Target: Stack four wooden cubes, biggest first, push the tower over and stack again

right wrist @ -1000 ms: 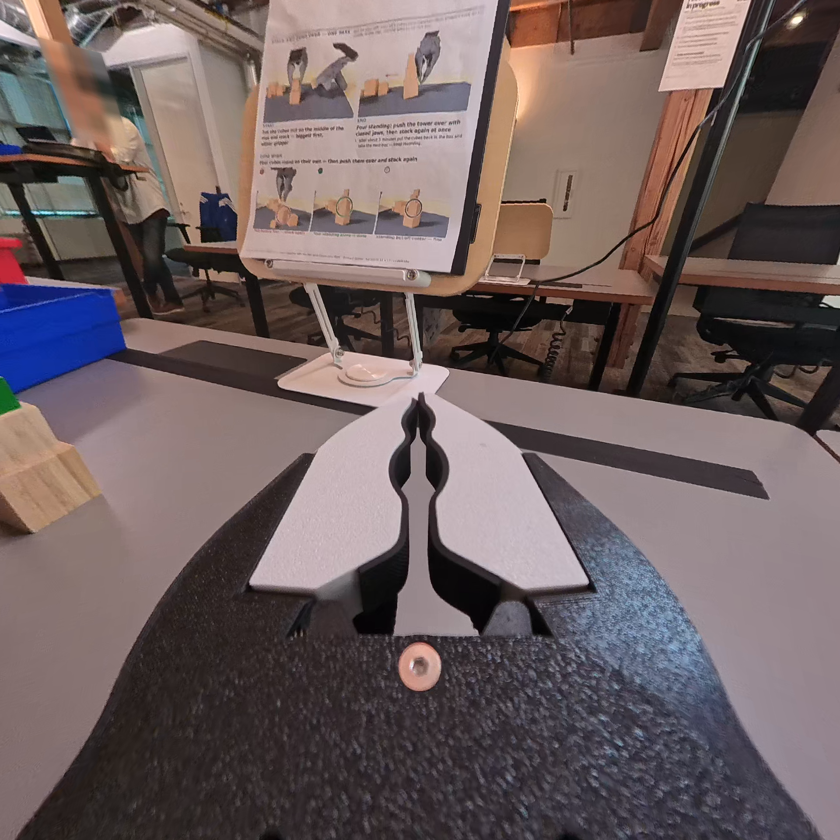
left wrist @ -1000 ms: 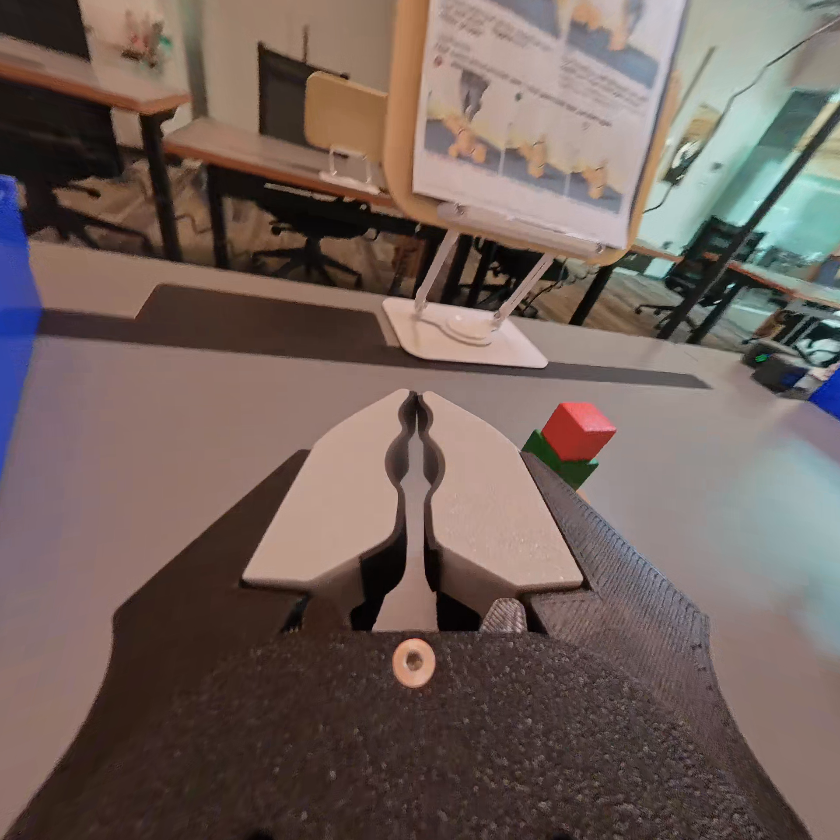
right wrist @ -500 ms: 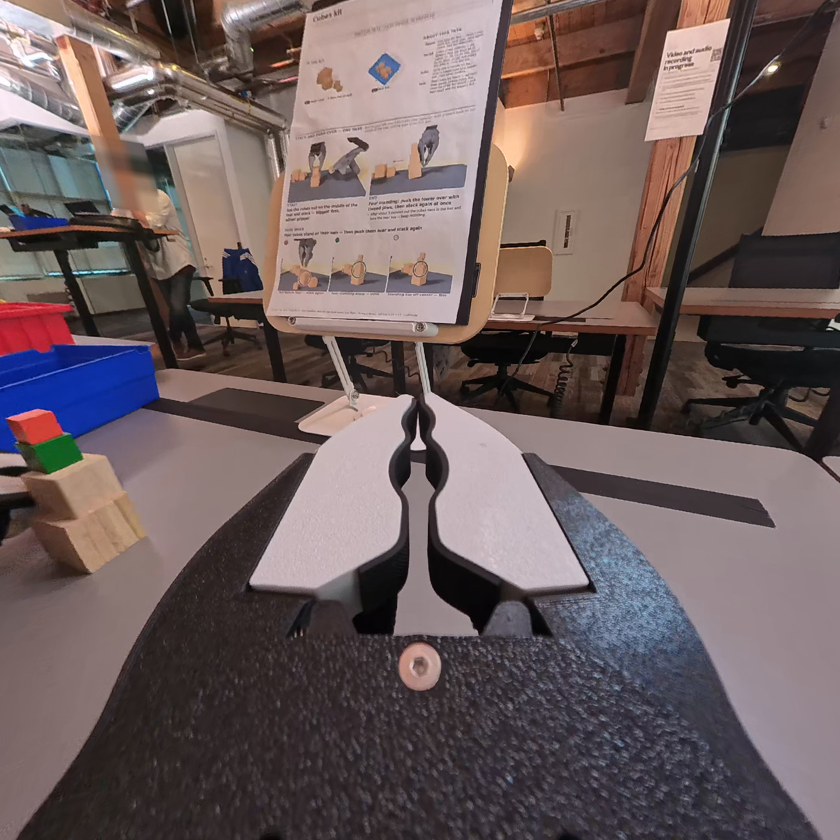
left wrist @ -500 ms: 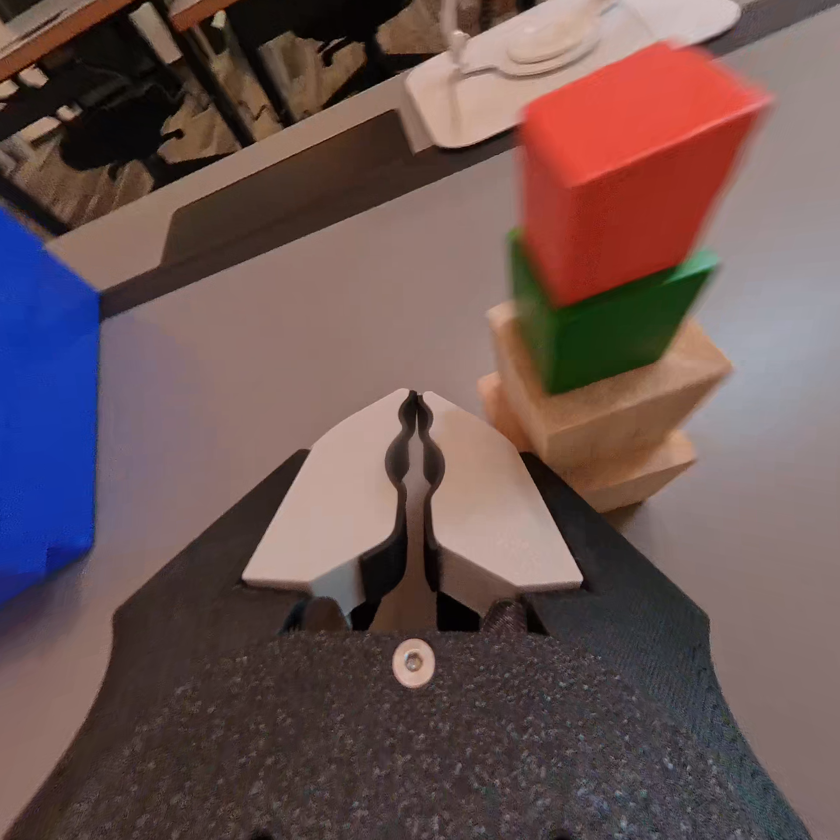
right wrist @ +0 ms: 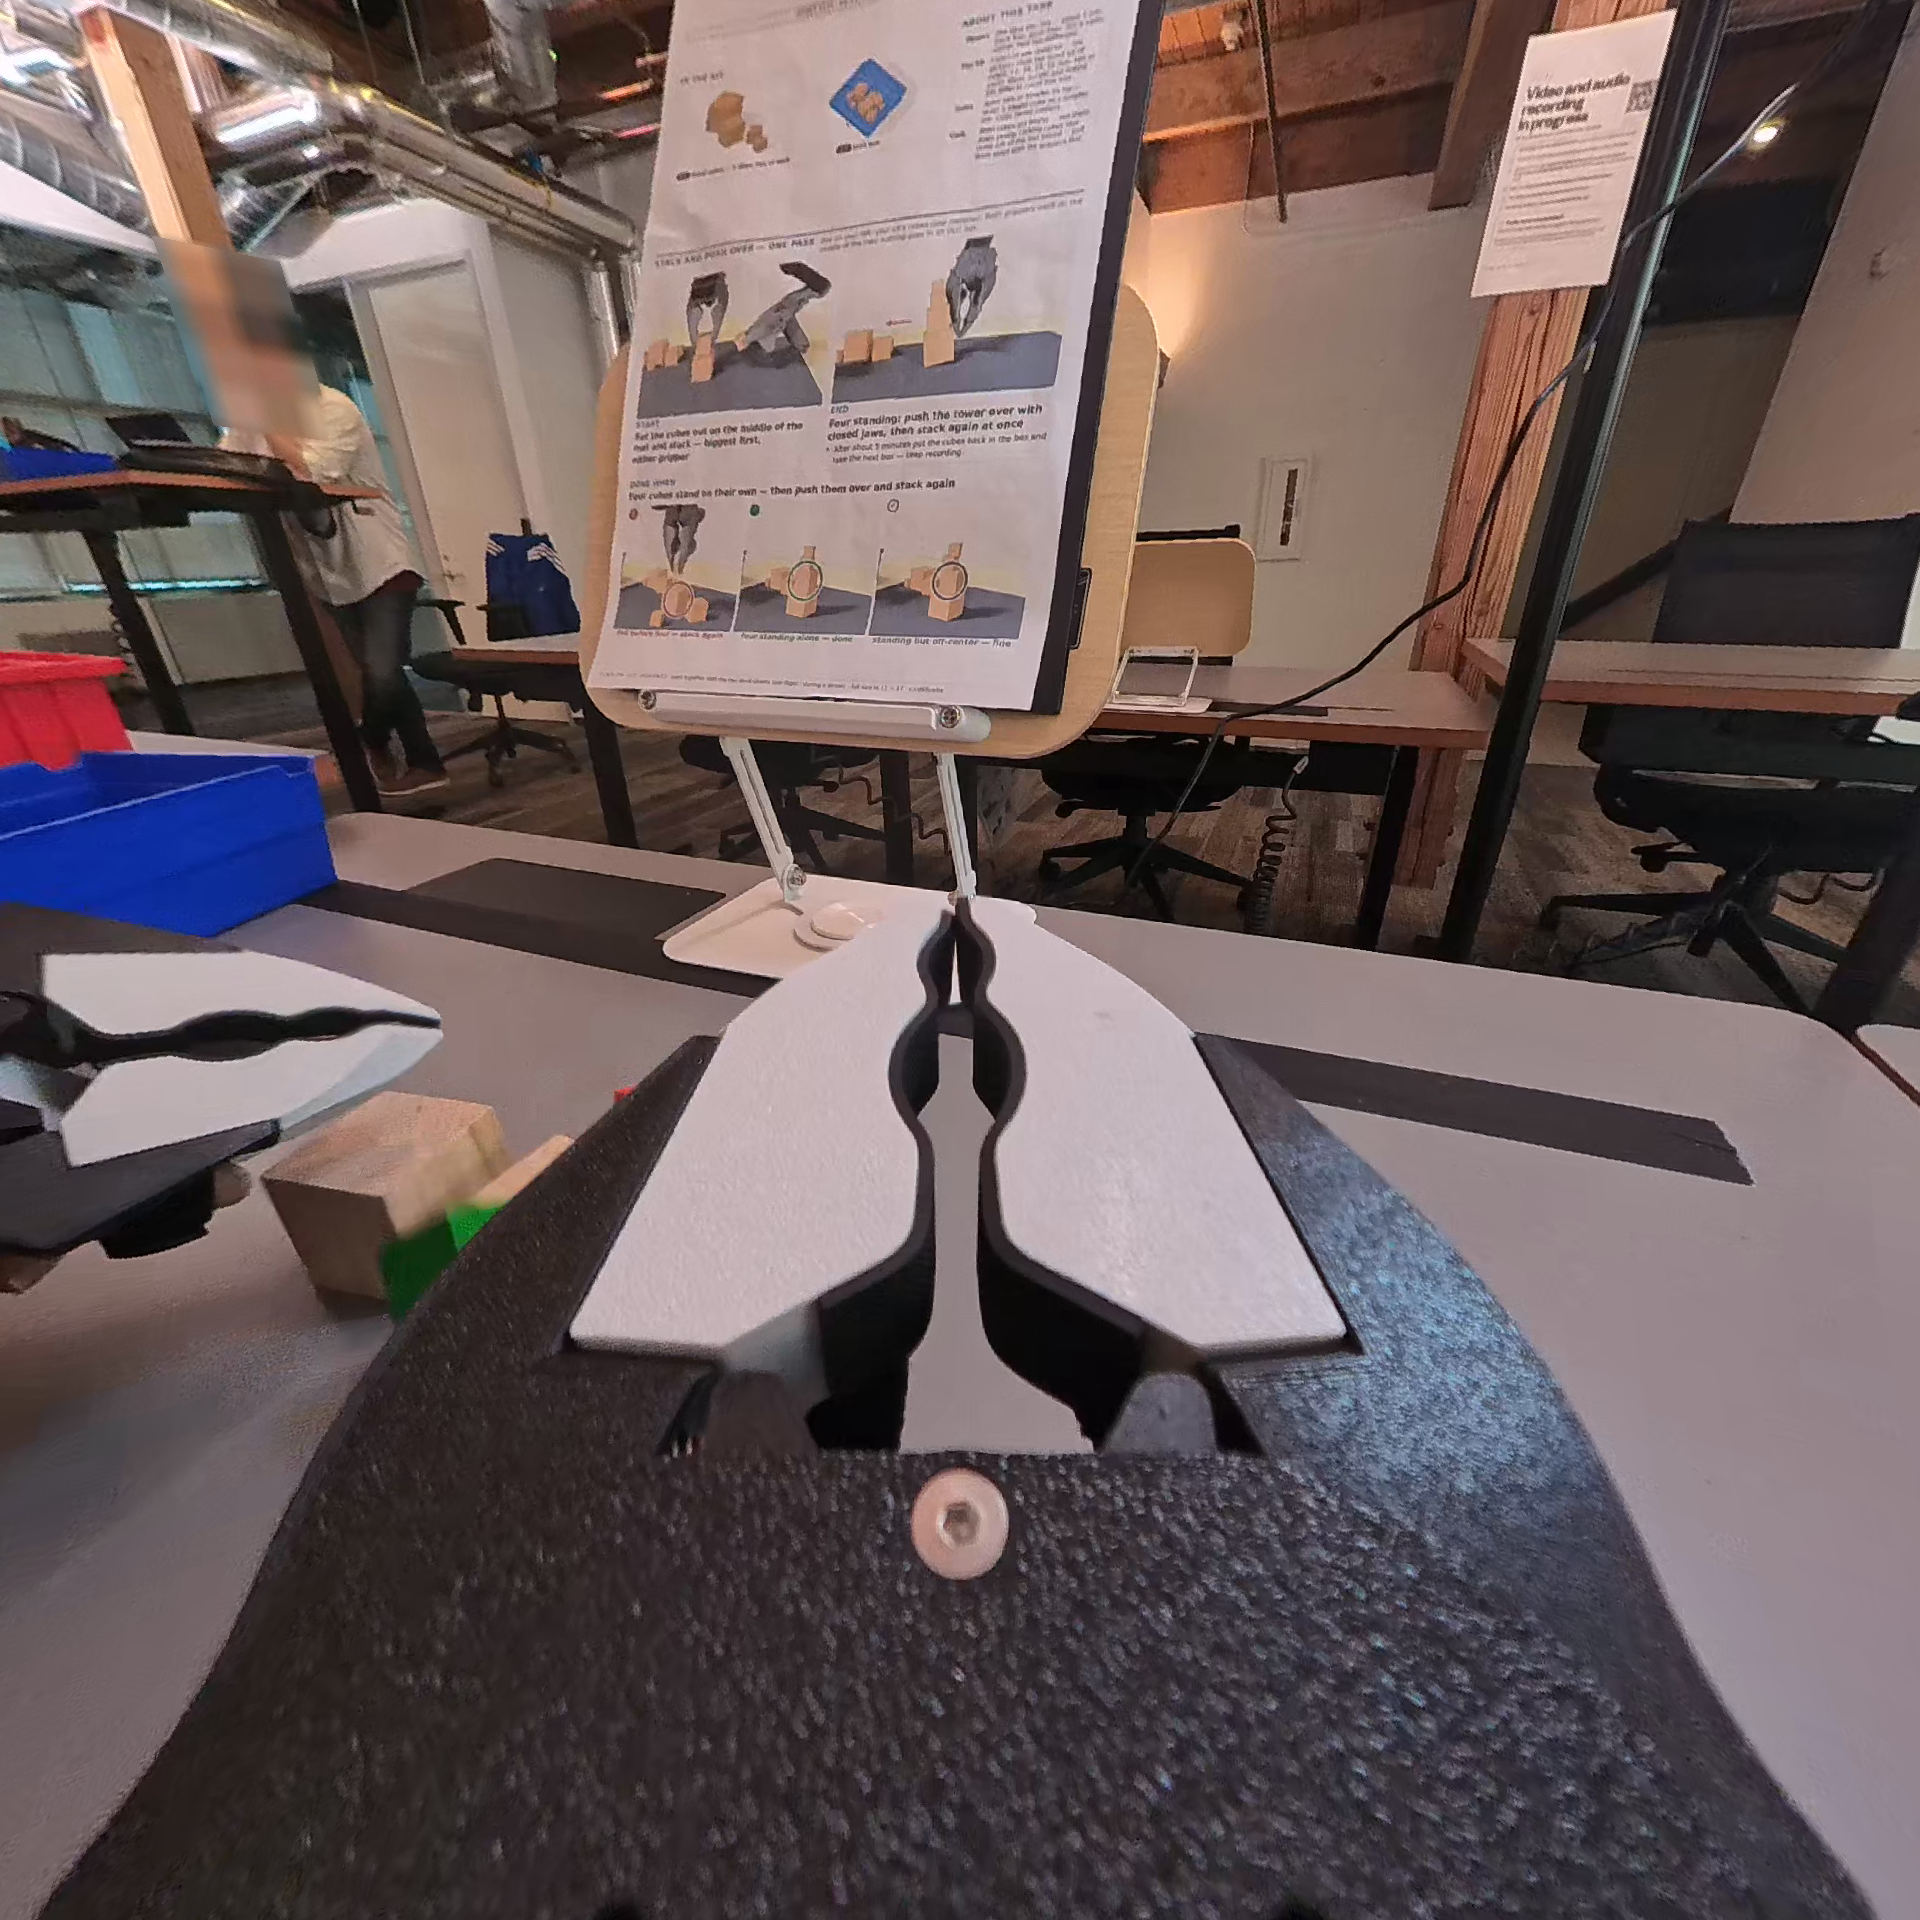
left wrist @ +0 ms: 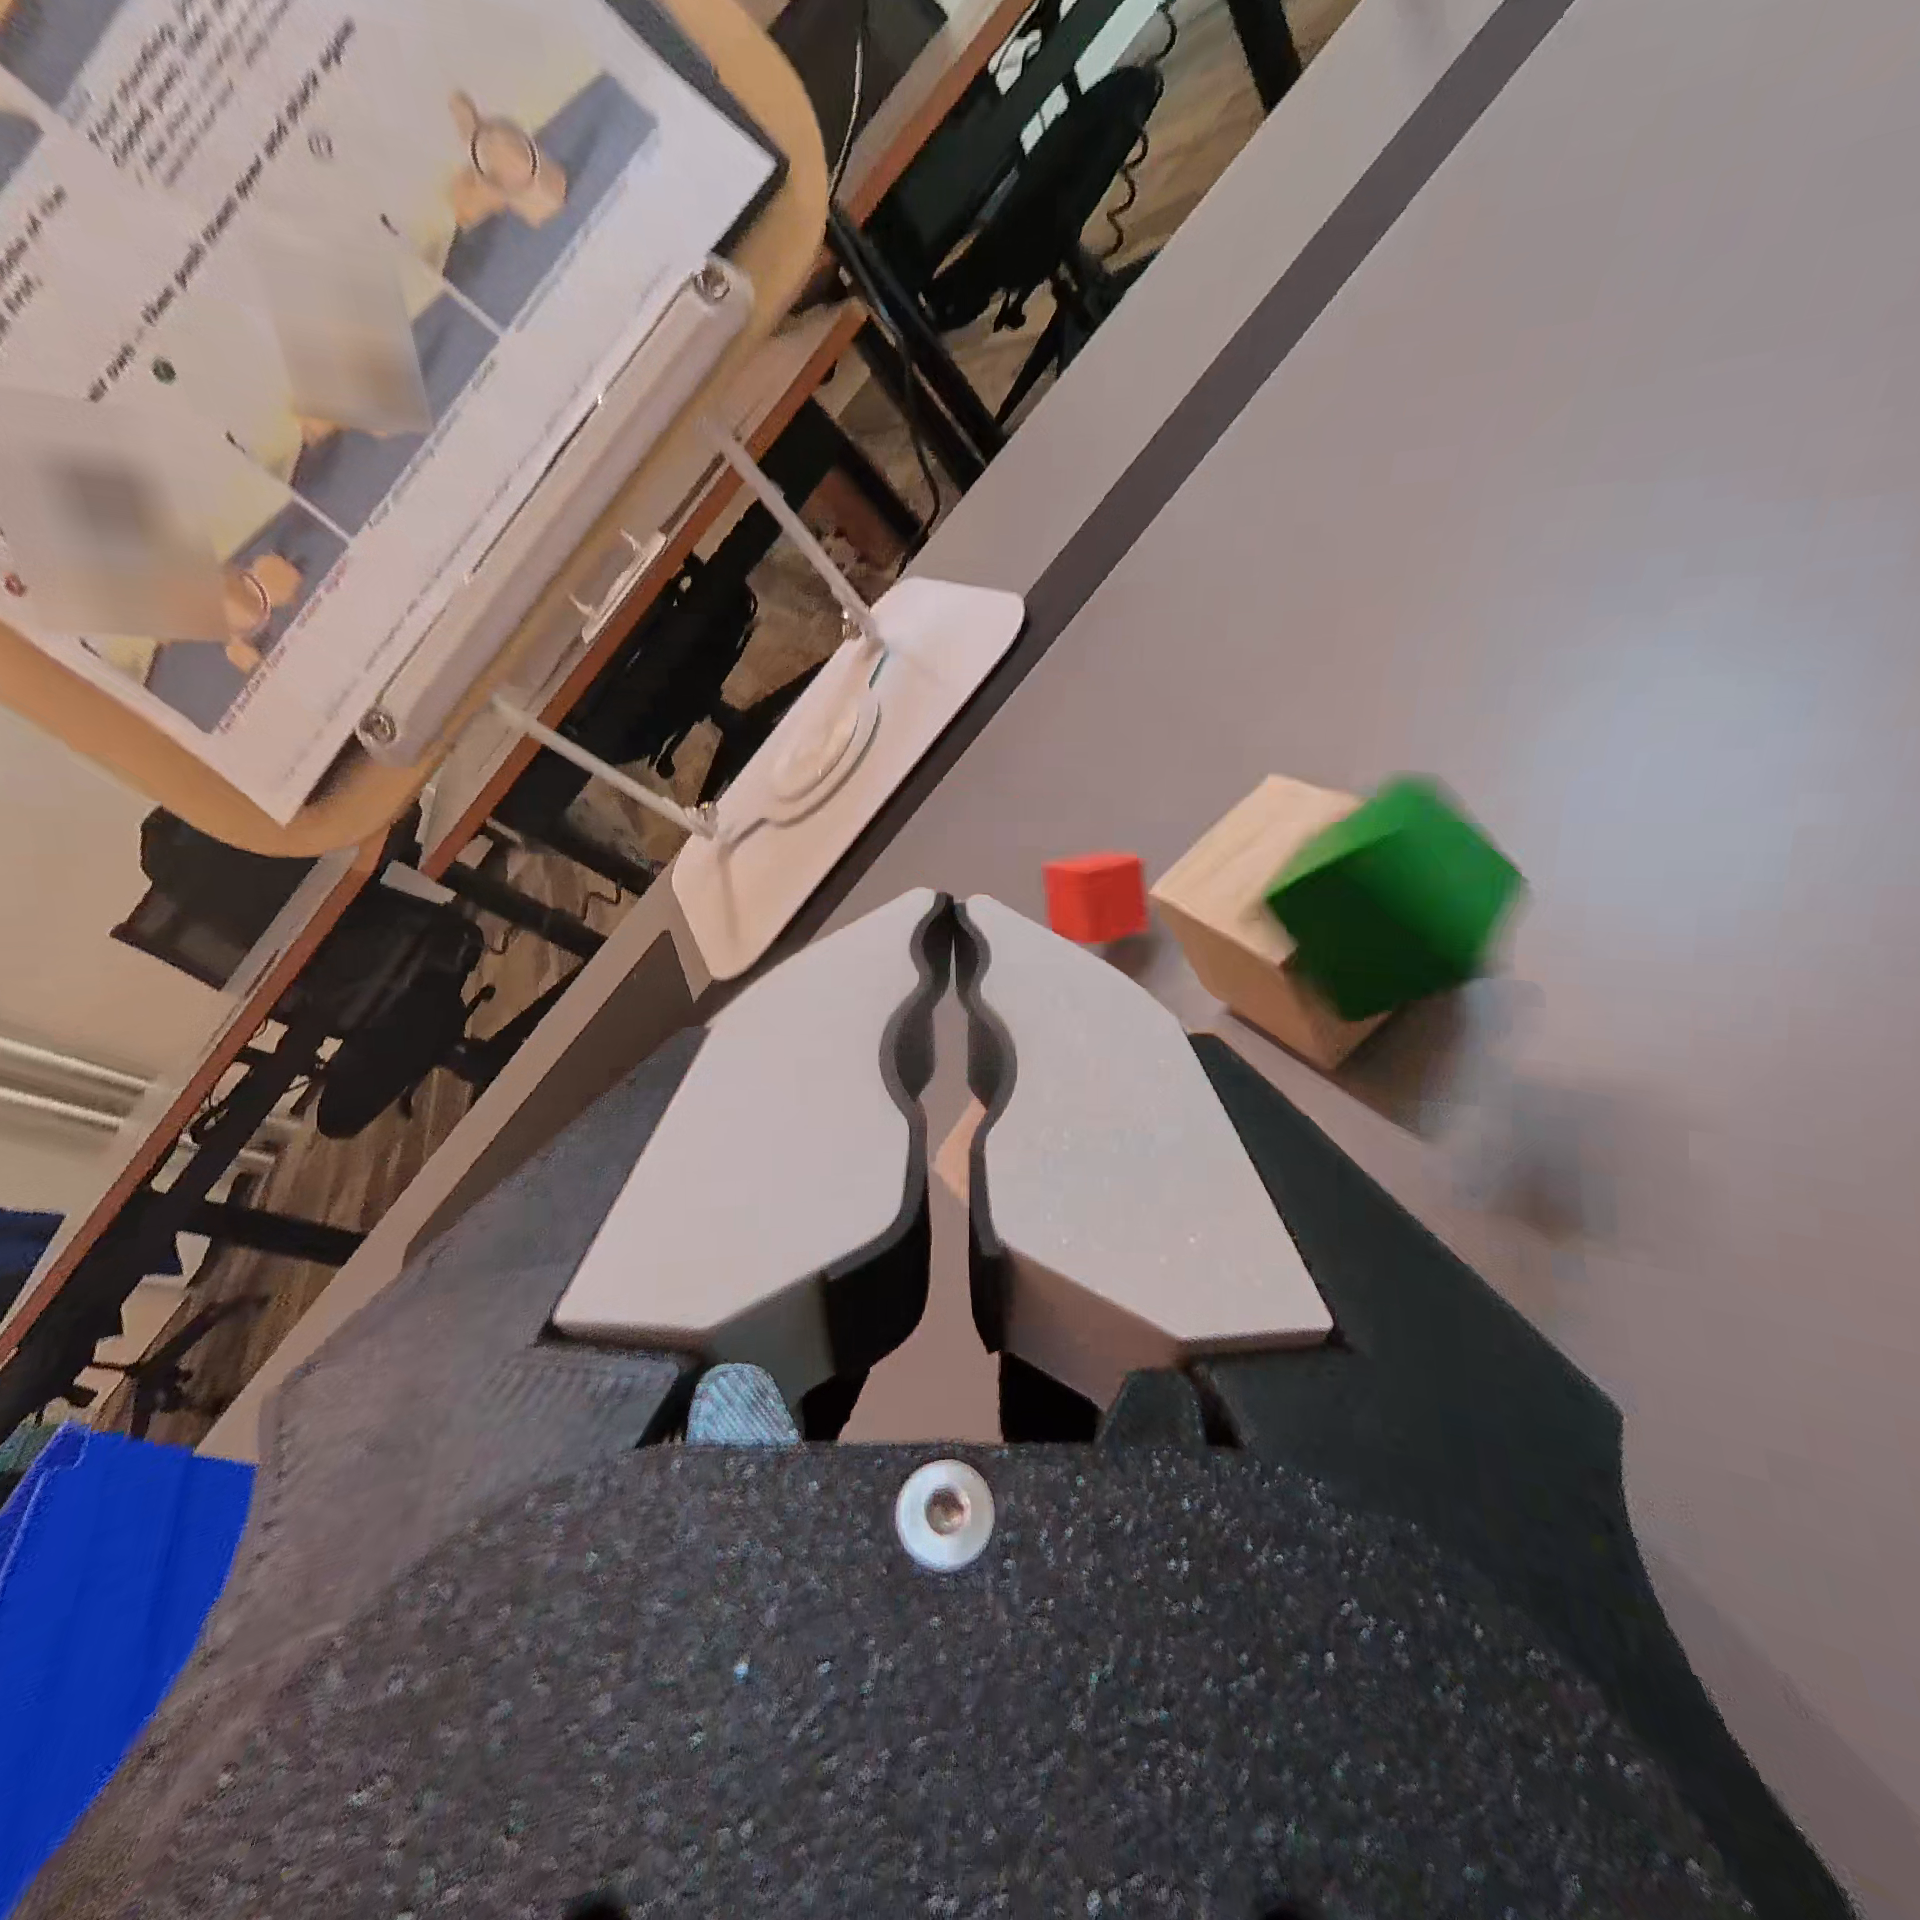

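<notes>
My left gripper (left wrist: 951, 906) is shut with nothing between its pads, rolled on its side over the grey table (left wrist: 1621, 540). Just right of its tips a red cube (left wrist: 1096, 896) lies on the table. Beside it a wooden block (left wrist: 1242, 914) lies tipped, with a blurred green cube (left wrist: 1392, 899) tumbling against it. My right gripper (right wrist: 956, 920) is shut and empty, to the right of the blocks. In the right wrist view the left gripper (right wrist: 421, 1023) hangs over the wooden block (right wrist: 379, 1179) and the green cube (right wrist: 431, 1252).
A sheet holder on a white base (right wrist: 790, 925) stands at the table's far edge, behind a black strip (right wrist: 1486, 1117). A blue bin (right wrist: 156, 831) and a red bin (right wrist: 52, 701) sit at far left. Desks, office chairs and a person stand beyond. One gripper's finger ends stand about 25 cm off the other's.
The stack of wood, green and red blocks stood half a second ago; now it has toppled and the blocks lie scattered. My left gripper swept right and rolled over. The right gripper stayed shut.
</notes>
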The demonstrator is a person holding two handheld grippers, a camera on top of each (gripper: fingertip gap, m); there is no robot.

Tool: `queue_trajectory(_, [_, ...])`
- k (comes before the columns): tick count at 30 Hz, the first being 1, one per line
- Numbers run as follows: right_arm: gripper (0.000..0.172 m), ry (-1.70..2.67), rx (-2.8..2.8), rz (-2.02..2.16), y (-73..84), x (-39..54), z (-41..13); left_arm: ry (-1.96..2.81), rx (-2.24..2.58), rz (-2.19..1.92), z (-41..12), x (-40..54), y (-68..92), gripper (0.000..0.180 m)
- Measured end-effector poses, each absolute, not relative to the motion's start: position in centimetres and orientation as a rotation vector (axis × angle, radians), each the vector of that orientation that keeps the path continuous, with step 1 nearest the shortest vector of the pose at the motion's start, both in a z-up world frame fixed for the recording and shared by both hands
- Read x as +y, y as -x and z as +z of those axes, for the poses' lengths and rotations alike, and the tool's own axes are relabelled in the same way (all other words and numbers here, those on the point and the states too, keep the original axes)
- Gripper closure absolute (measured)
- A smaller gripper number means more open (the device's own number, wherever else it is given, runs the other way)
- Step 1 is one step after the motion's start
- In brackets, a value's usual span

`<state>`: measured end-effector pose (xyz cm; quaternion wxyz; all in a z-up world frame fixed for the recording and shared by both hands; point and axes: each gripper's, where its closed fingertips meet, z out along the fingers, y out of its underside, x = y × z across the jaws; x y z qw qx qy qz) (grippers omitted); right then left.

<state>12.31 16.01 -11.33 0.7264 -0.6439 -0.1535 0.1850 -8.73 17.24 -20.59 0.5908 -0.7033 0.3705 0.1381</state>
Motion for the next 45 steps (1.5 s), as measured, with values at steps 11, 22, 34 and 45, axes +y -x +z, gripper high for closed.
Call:
queue_trajectory(11, [0.172,1.435,-0.352,0.402,-12.0,16.1,-12.0,1.655,0.501,-0.122,-16.8,15.8,11.7,0.18])
queue_trajectory(22, [0.171,1.452,-0.398,0.405,-11.1,16.3,-13.2,1.61,0.271,-0.273,-16.5,16.6,18.2,0.175])
queue_trajectory(34, [0.128,1.583,-1.039,0.69,-1.1,13.3,-16.9,1.589,0.191,-0.154,-16.5,17.3,20.5,0.161])
queue_trajectory(45, [0.078,1.639,-1.823,0.615,9.8,13.5,-24.4,1.602,0.167,-0.194,-16.7,17.4,20.8,0.164])
